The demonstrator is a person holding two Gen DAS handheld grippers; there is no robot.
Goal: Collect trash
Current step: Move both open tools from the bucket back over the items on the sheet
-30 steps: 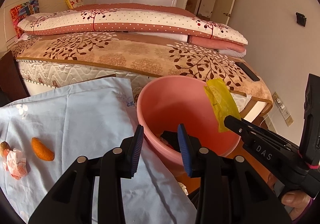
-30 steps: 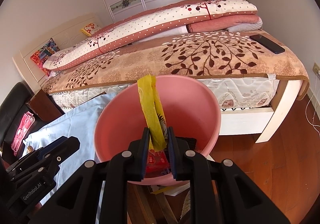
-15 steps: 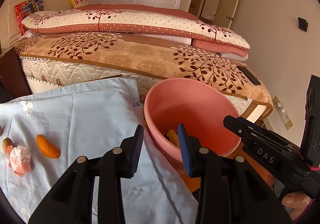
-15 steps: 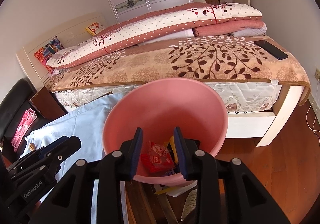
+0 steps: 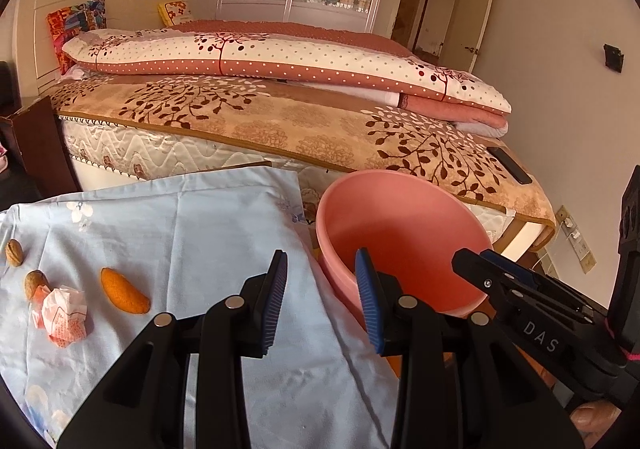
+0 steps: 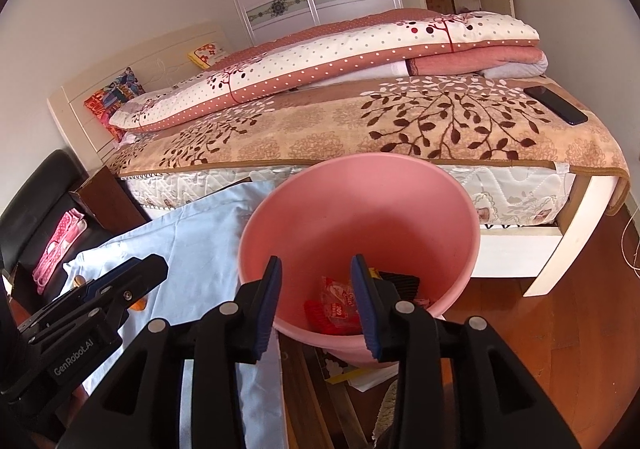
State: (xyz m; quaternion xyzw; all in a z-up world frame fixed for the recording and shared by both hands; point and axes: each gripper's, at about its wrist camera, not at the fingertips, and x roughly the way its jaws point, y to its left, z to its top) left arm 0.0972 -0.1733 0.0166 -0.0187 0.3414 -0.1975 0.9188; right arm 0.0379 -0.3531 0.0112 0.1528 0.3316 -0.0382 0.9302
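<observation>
The left gripper [image 5: 322,299] hovers over the blue cloth [image 5: 180,233] beside the pink bin [image 5: 404,233], fingers spread and holding nothing. The right gripper [image 6: 316,301] is at the bin's near rim, fingers likewise spread and empty. In the left view its body reads "DAS"; in the right view the left gripper's body reads "GenRobot.AI". Inside the bin lie a red wrapper [image 6: 334,309] with illegible white print, a yellow scrap and a black item. On the cloth rest an orange peel [image 5: 124,296], a crumpled red-and-white wrapper [image 5: 64,316] and two walnuts [image 5: 14,252].
</observation>
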